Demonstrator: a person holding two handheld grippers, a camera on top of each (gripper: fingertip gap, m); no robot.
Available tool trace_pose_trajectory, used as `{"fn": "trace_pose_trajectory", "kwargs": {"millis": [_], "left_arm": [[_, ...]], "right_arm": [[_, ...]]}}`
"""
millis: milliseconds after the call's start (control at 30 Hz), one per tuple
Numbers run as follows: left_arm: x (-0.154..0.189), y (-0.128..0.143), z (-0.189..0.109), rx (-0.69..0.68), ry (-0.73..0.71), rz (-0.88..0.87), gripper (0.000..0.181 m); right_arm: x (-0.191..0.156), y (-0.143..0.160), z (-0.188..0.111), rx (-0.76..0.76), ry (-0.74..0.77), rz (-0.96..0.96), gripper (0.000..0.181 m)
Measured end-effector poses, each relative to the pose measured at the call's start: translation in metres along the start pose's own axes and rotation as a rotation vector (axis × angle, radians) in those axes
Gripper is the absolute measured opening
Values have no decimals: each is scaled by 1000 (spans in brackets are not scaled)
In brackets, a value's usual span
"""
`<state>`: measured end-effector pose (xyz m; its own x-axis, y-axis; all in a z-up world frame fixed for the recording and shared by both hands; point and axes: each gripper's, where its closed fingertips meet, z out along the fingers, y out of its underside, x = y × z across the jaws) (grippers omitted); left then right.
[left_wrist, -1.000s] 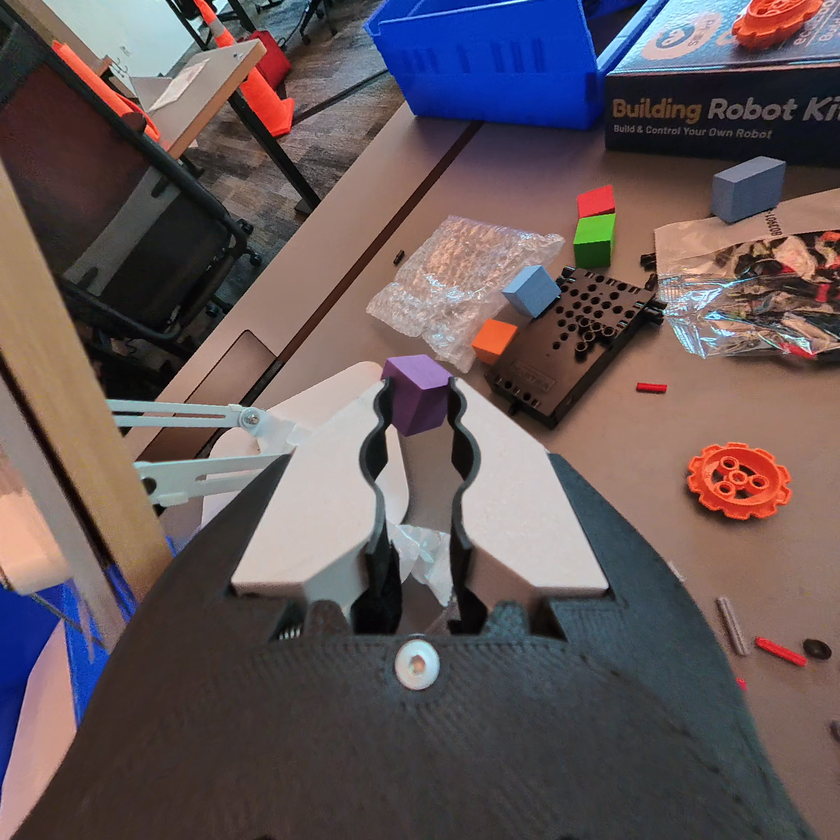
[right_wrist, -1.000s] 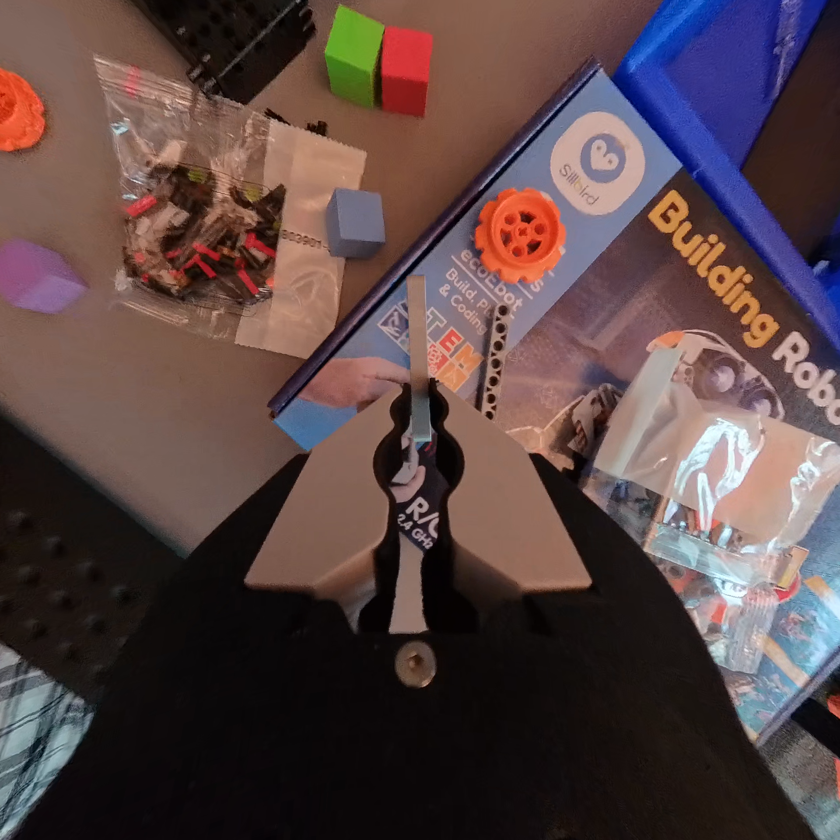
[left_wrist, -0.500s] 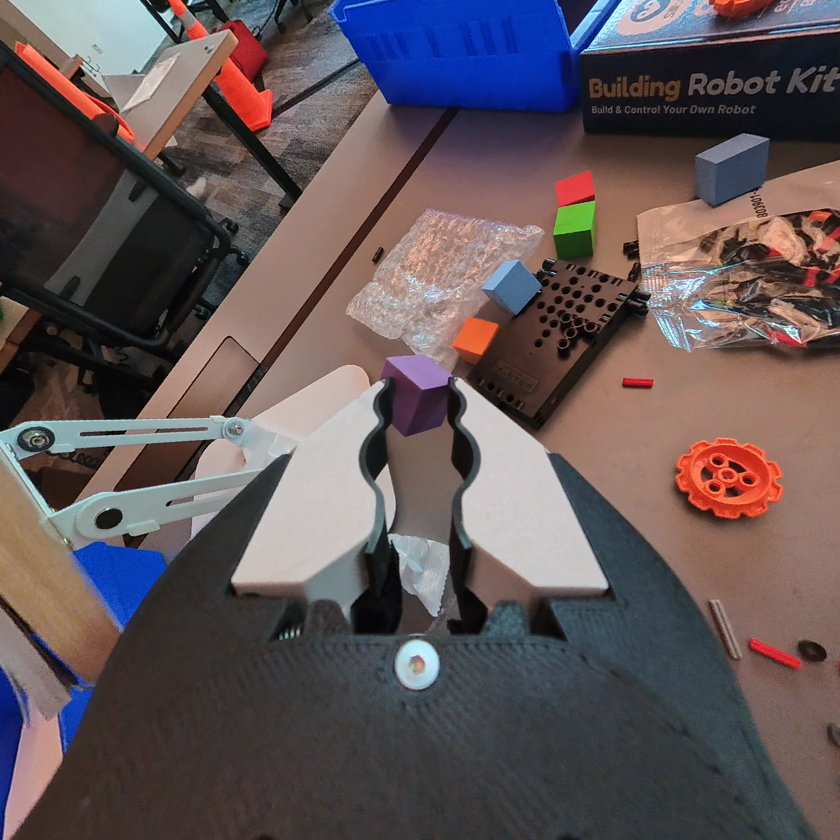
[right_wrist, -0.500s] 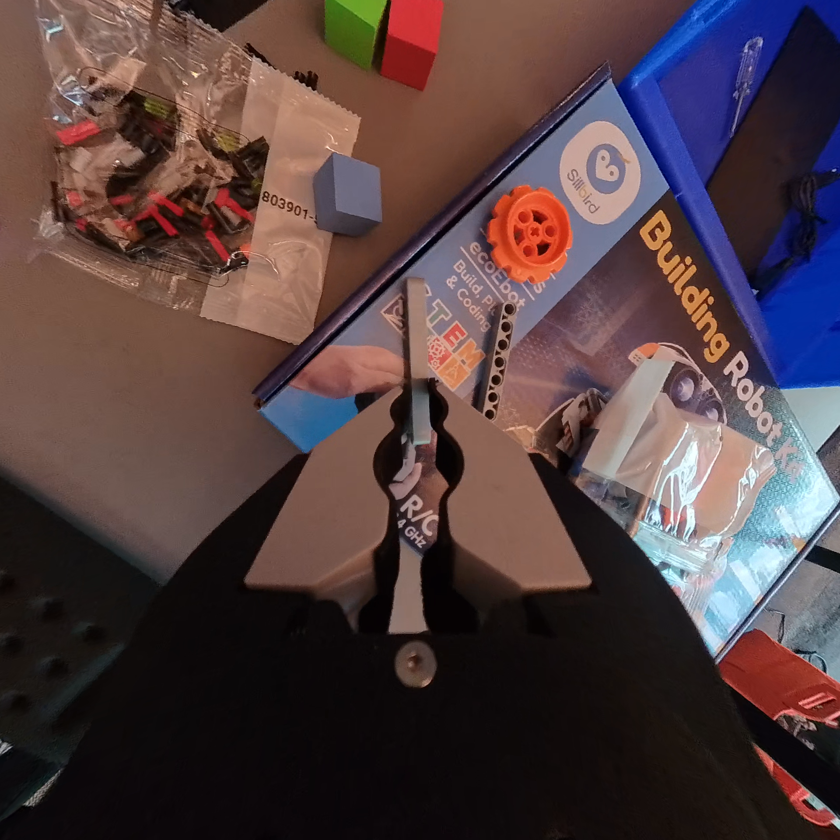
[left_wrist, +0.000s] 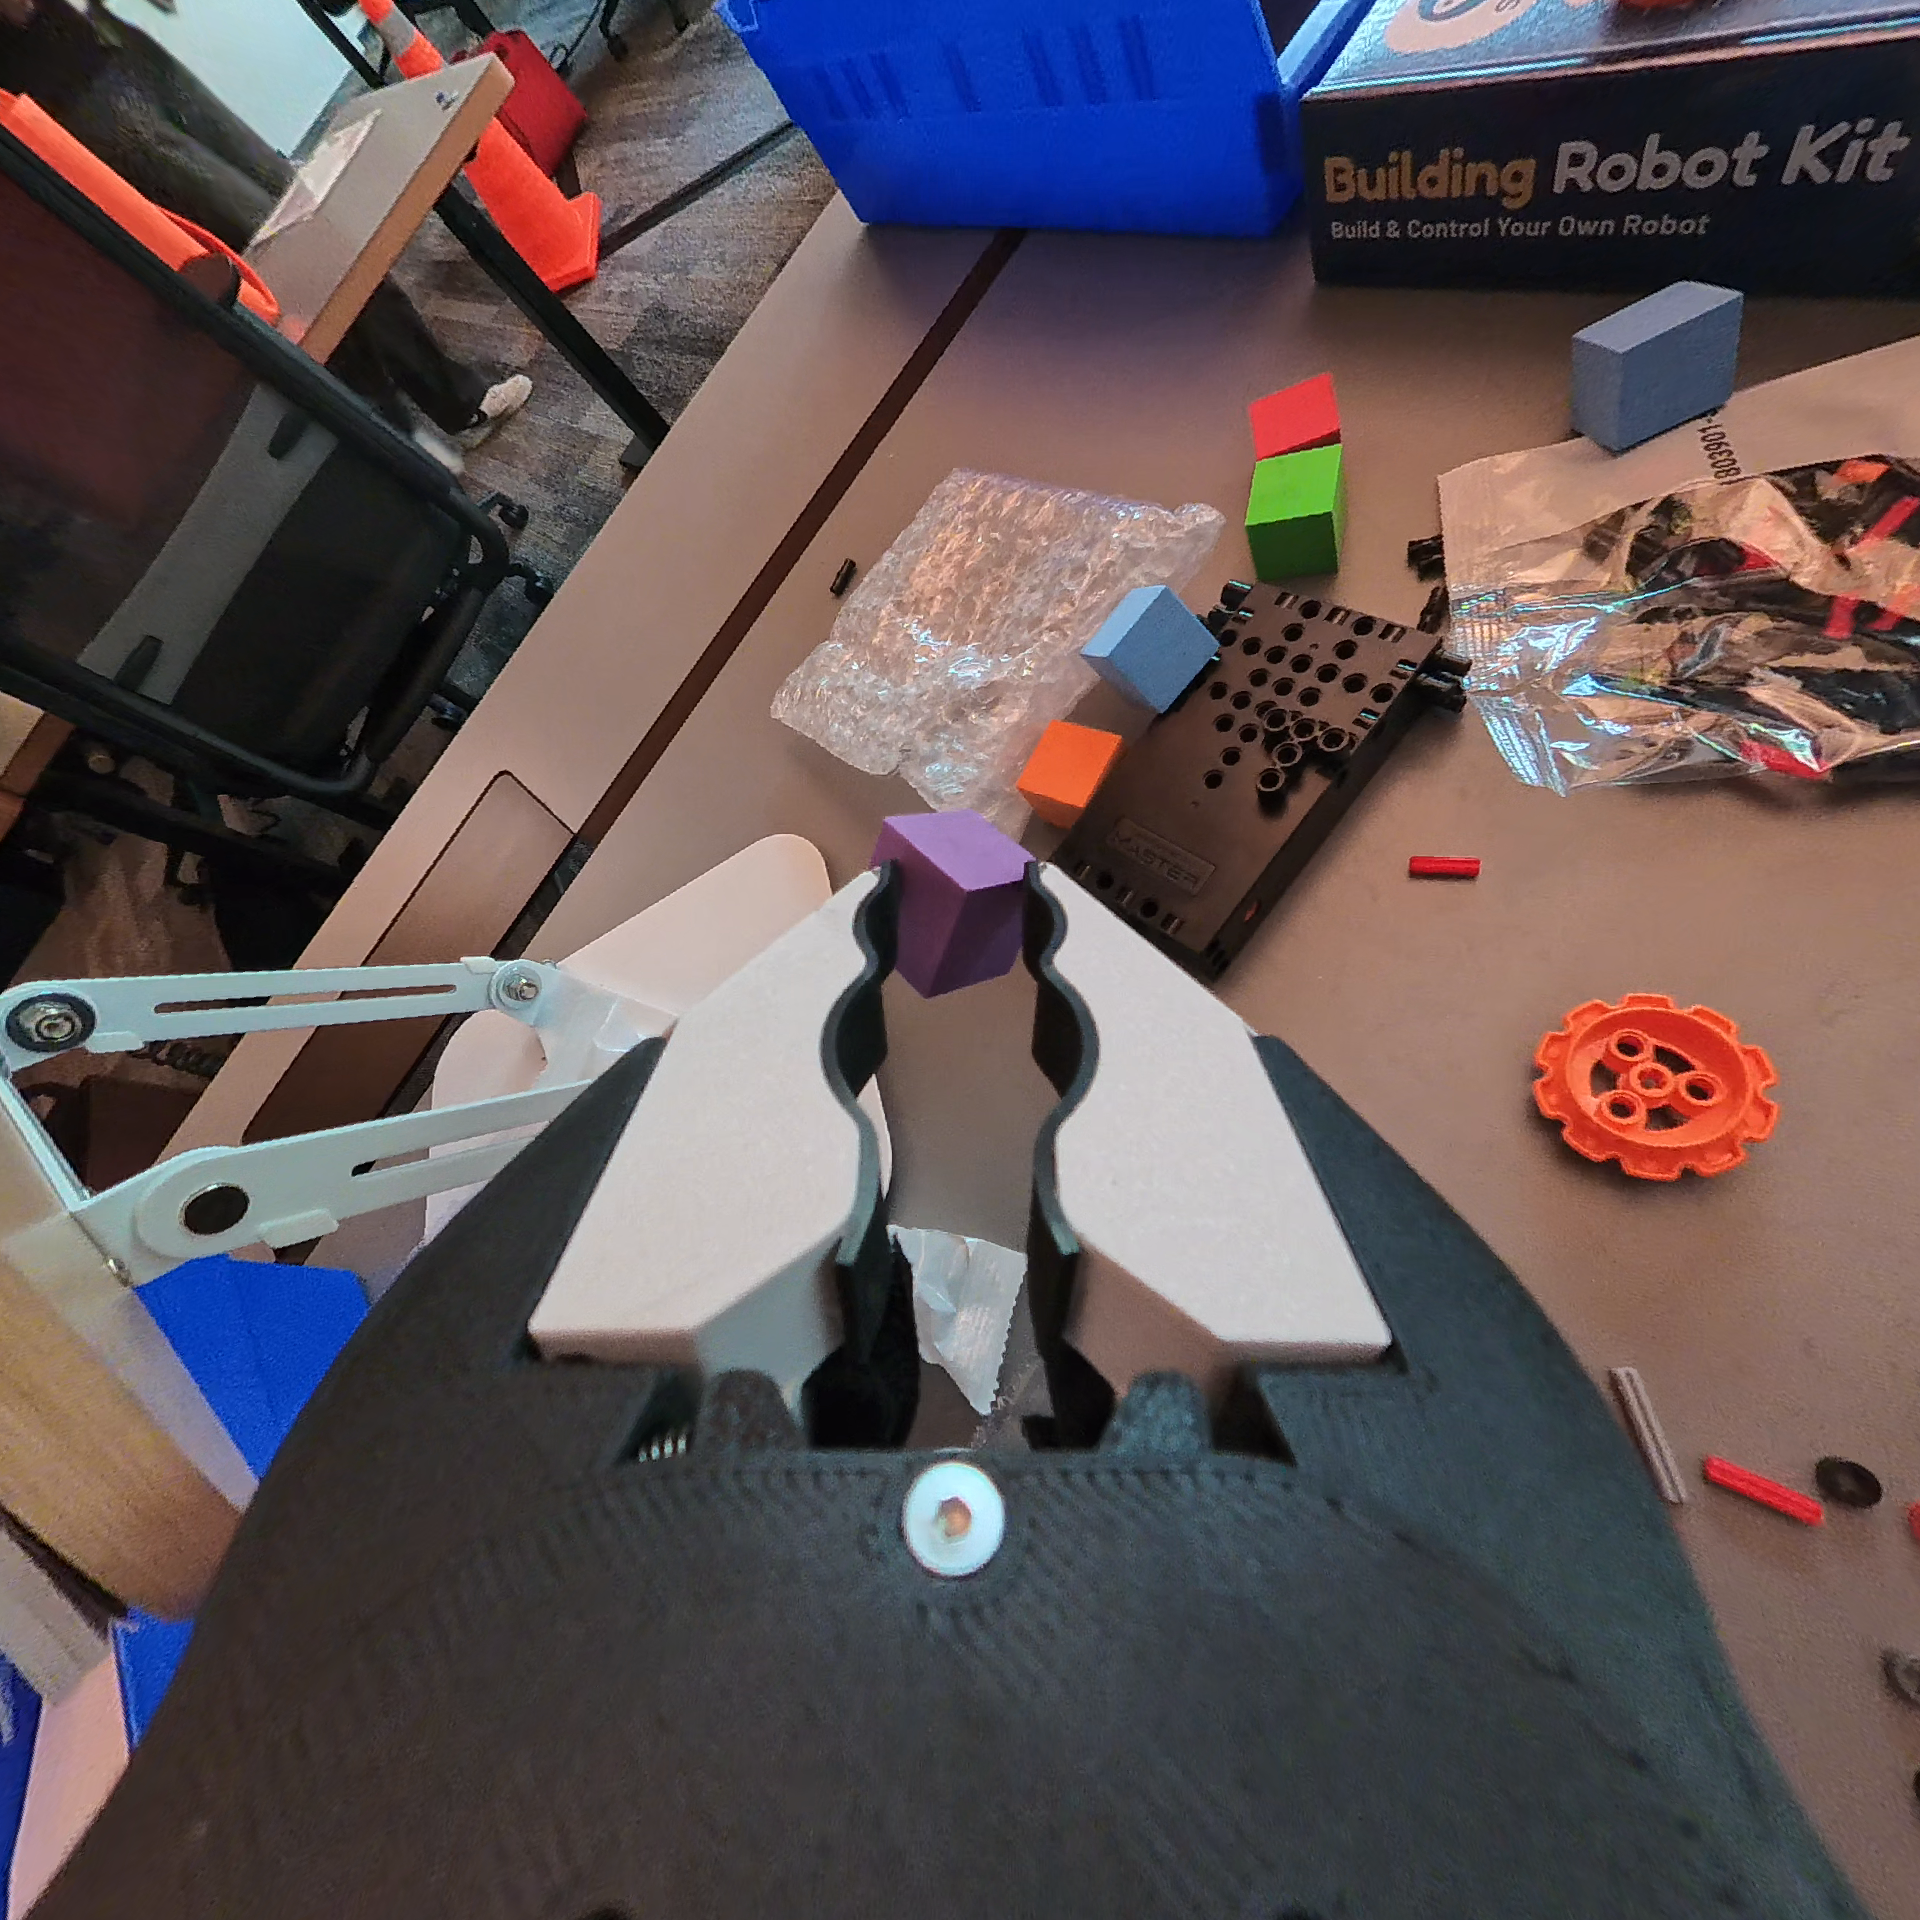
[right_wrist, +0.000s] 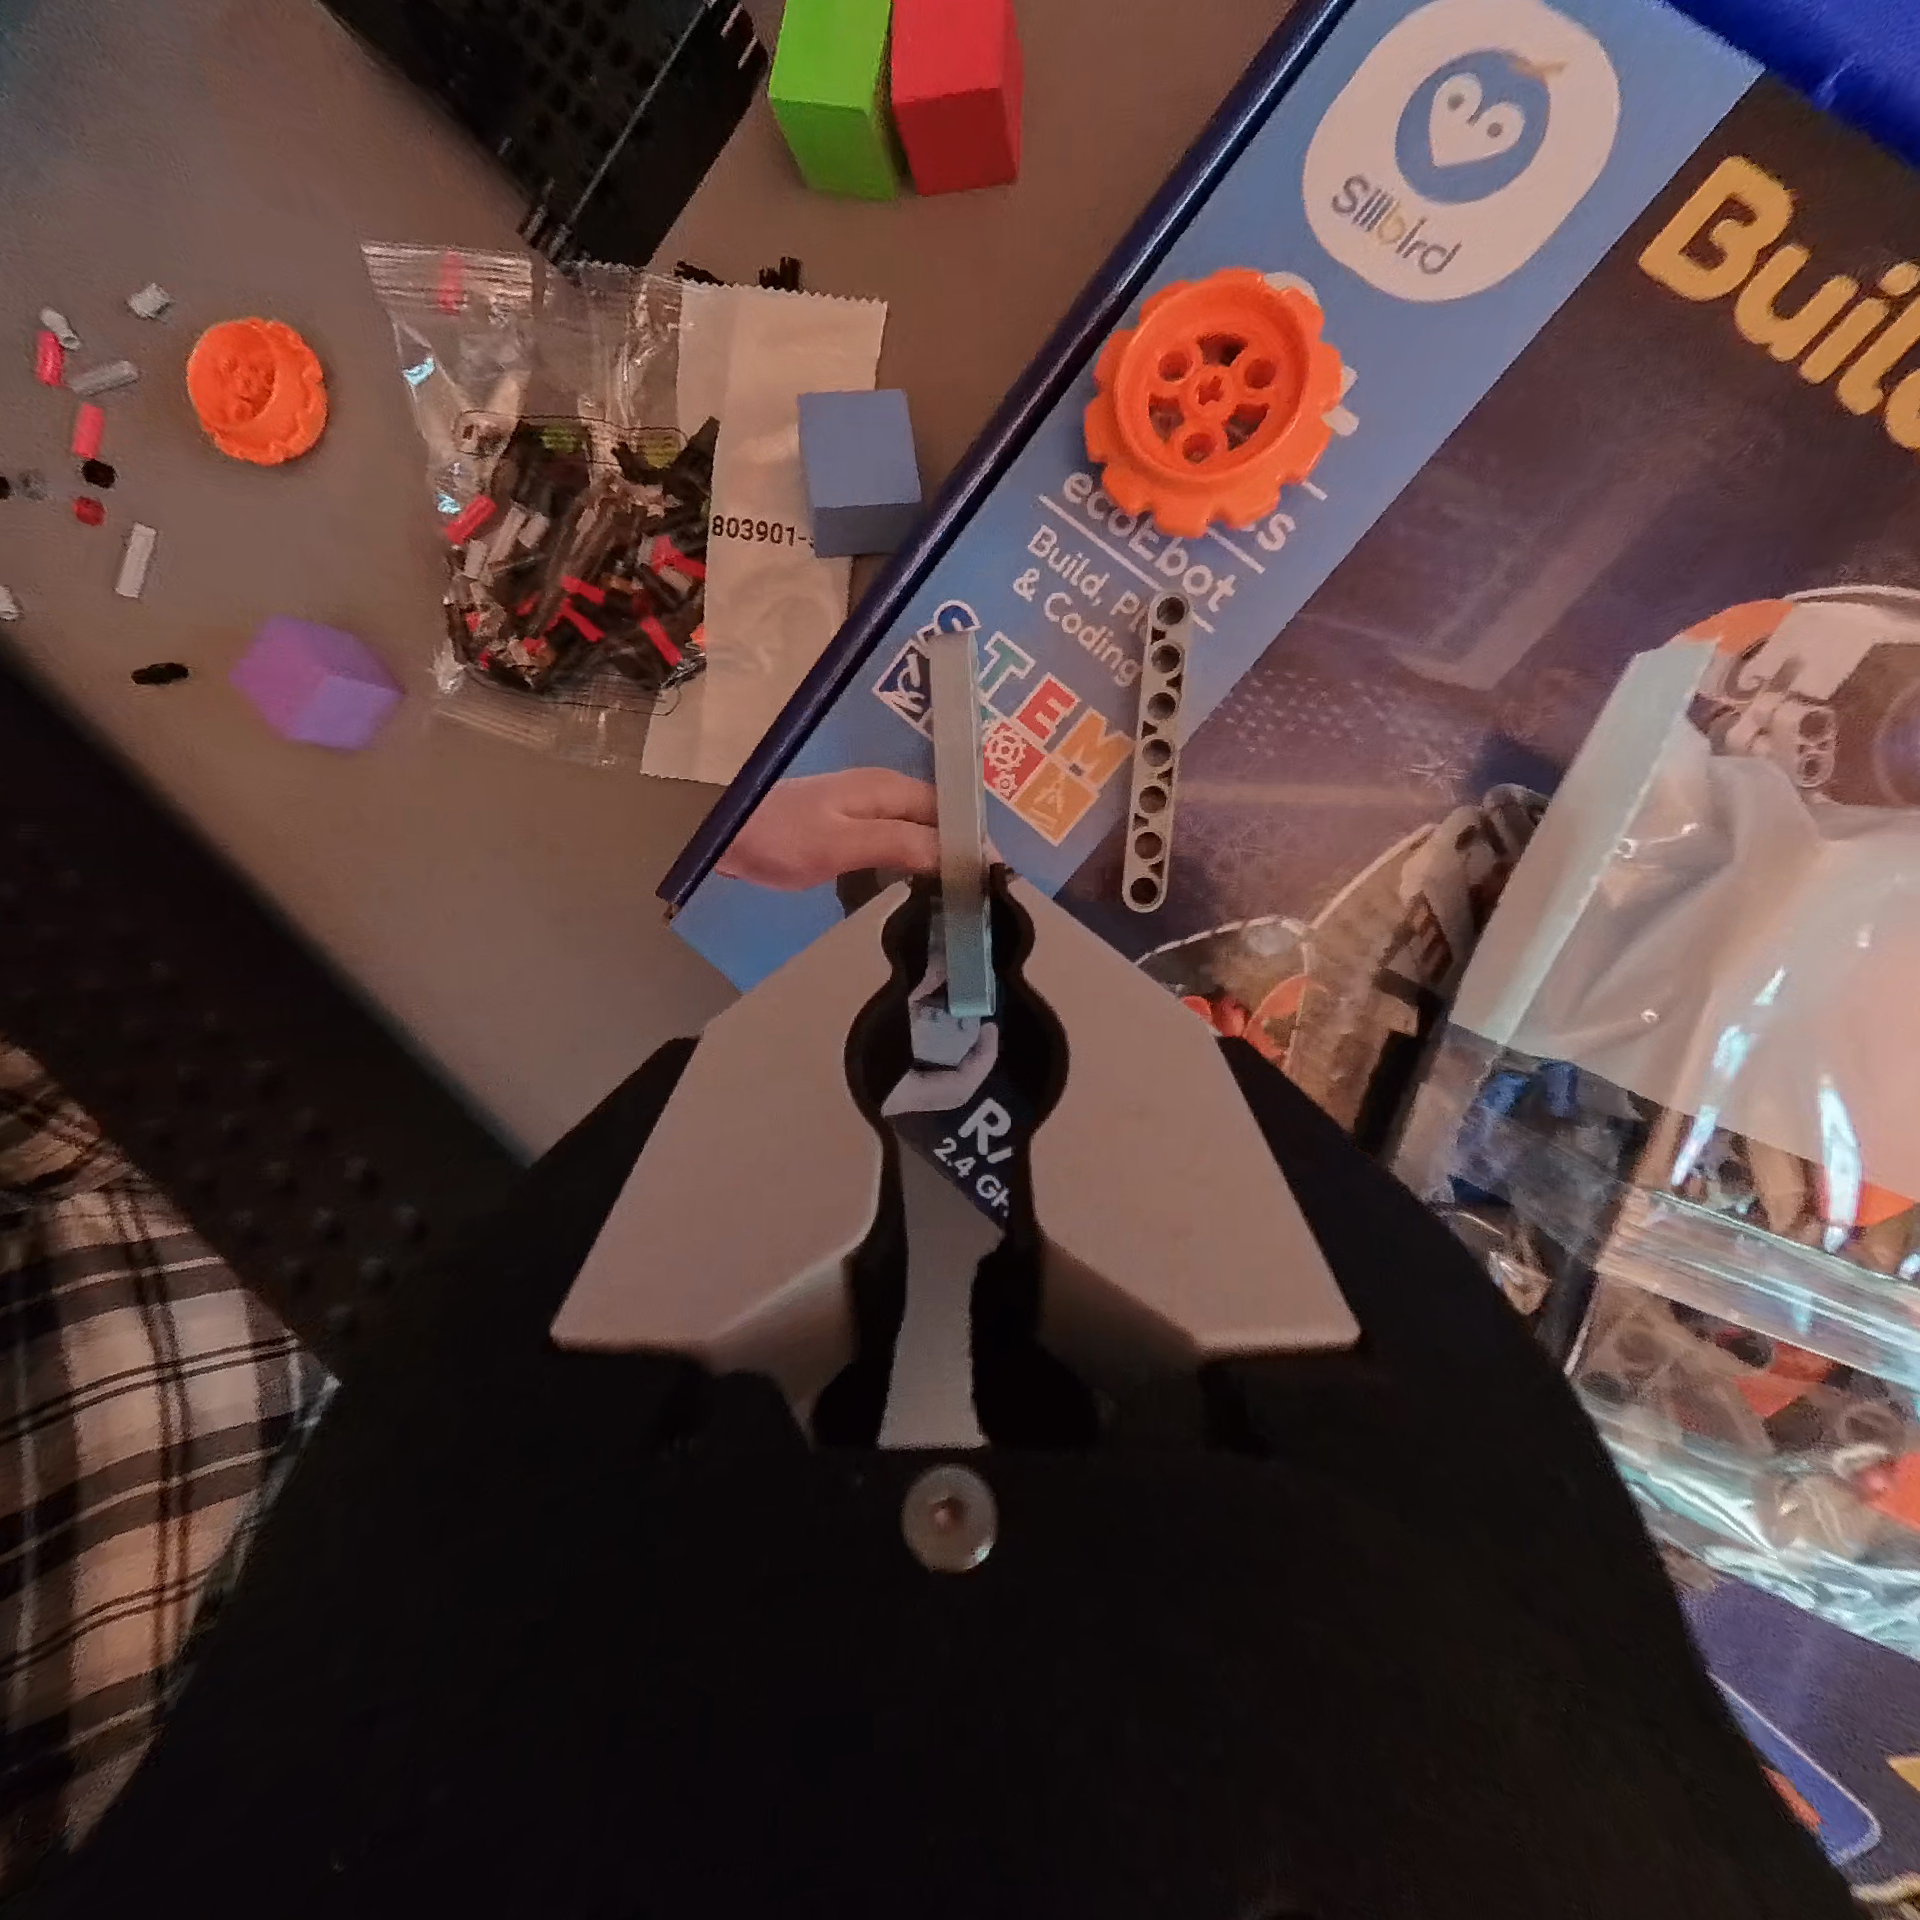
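Purple cube (left_wrist: 954, 902) sits pinched at the very tips of the left gripper (left_wrist: 954, 883), raised off the table (left_wrist: 1351, 1195) and turned so one edge faces the camera; it is matte, sharp-cornered and plain. Ahead and slightly right of it lie an orange cube (left_wrist: 1068, 771), a light blue cube (left_wrist: 1148, 646) and a black perforated plate (left_wrist: 1278, 769), with bubble wrap (left_wrist: 966, 613) just beyond.

From the right wrist, the right gripper (right_wrist: 961, 904) is clamped on a thin grey beam (right_wrist: 958, 790), whose long axis runs straight out along the fingers over the kit box (right_wrist: 1455, 675). Another holed beam (right_wrist: 1158, 753) and an orange gear (right_wrist: 1210, 400) rest on that box. A second purple cube (right_wrist: 312, 681) lies far left on the table.
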<state>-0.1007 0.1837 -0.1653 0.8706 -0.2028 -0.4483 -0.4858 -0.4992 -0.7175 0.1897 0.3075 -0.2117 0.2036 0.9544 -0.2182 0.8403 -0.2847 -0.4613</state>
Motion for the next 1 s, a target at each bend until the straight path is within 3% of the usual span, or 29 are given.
{"fn": "trace_pose_trajectory", "kwargs": {"millis": [133,267,400,733,833,1000], "left_arm": [[1,0,1,1,4,-2,22],[3,0,3,-6,9,7,22],[4,-1,3,-2,10,8,21],[6,-1,4,-9,12,19,22],[6,-1,4,-8,12,19,22],[7,-2,5,-8,14,22,22]], "right_arm": [[4,-7,-9,53,68,-37,11],[3,-3,-11,8,156,-162,12],[8,-4,-5,1,220,-234,0],[1,-12,-12,55,239,-295,0],[1,-9,-3,32,231,-289,10],[0,-6,4,33,248,-292,6]]}}
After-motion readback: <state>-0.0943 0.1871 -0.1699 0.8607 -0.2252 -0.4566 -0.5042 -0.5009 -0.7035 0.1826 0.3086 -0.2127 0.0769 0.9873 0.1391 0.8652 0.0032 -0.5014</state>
